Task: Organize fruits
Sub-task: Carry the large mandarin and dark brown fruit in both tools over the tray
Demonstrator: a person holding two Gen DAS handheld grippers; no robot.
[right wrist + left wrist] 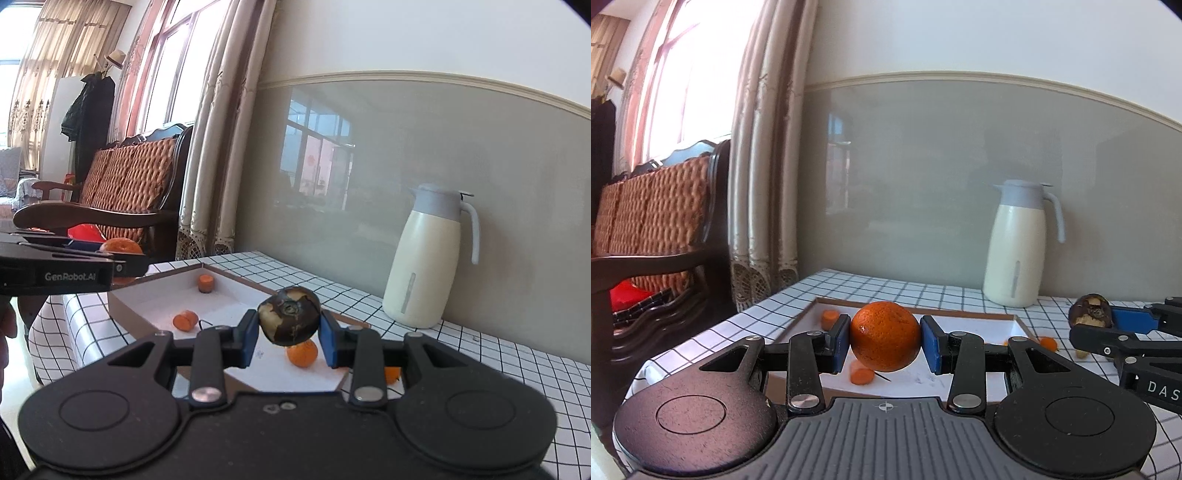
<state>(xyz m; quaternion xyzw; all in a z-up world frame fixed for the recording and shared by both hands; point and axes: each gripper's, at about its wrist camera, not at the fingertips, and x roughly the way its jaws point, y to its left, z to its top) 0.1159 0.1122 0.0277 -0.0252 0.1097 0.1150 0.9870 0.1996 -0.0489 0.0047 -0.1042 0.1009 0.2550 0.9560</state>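
Observation:
My left gripper (884, 341) is shut on an orange mandarin (884, 336) and holds it above the white shallow tray (979, 326). My right gripper (289, 334) is shut on a dark brown, partly peeled round fruit (289, 315) above the tray's near right corner (314, 380). Small orange fruits lie in the tray (185, 319), (205, 283), (303, 353). The right gripper with its brown fruit (1089, 311) also shows at the right of the left wrist view. The left gripper and mandarin (120, 246) show at the left of the right wrist view.
A cream thermos jug (1015, 251) with a grey lid stands on the checked tablecloth (886, 286) by the grey wall. One small orange fruit (1048, 342) lies on the cloth outside the tray. A wooden sofa (653, 221) and curtains stand left of the table.

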